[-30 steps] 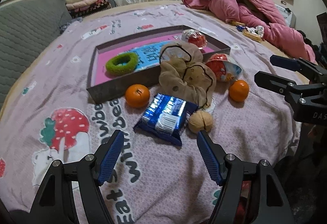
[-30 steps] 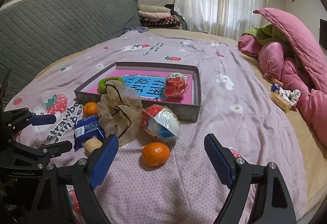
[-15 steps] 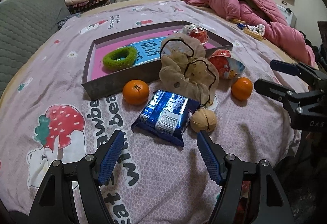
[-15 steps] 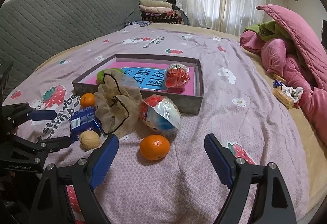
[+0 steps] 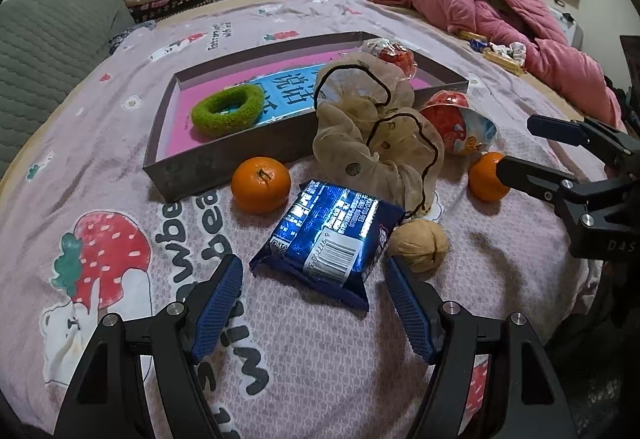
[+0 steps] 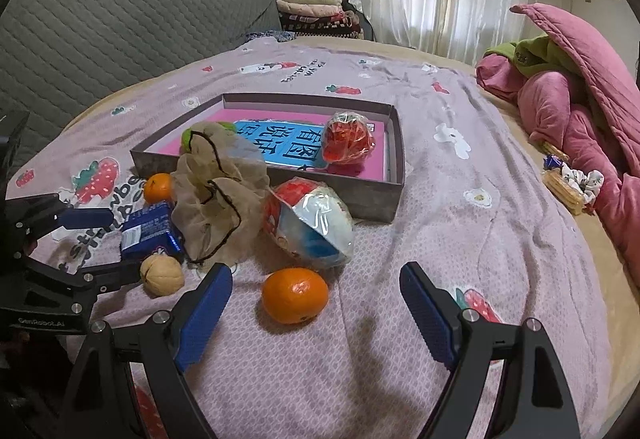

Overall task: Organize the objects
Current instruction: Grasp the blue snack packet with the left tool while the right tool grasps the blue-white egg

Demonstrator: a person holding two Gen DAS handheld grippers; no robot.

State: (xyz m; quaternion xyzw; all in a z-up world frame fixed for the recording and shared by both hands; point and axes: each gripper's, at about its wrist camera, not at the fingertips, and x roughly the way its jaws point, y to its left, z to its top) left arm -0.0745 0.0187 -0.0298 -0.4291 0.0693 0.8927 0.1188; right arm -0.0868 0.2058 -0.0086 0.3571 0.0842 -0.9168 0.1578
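Note:
A shallow grey box [image 5: 224,167] with a pink floor holds a green ring [image 5: 228,111] and a wrapped red ball [image 6: 348,139]. In front of it lie a blue snack packet [image 5: 332,235], a walnut [image 5: 418,245], two oranges [image 5: 261,185] [image 6: 295,295], a beige mesh scrunchie [image 5: 384,135] and a red, white and blue wrapped egg [image 6: 310,223]. My left gripper [image 5: 314,307] is open, its jaws just short of the packet. My right gripper [image 6: 316,319] is open, with the near orange between its jaws.
The bed has a lilac strawberry-print cover [image 6: 460,239]. Pink and green quilts [image 6: 580,91] are heaped at the right. Snacks and a scrunchie [image 6: 572,183] lie by them. A grey quilted headboard [image 6: 120,27] stands at the left, folded blankets [image 6: 312,11] behind.
Both grippers have moved forward toward the objects, the left closing in on the blue packet and the right on the near orange. Both stay open. No object has moved.

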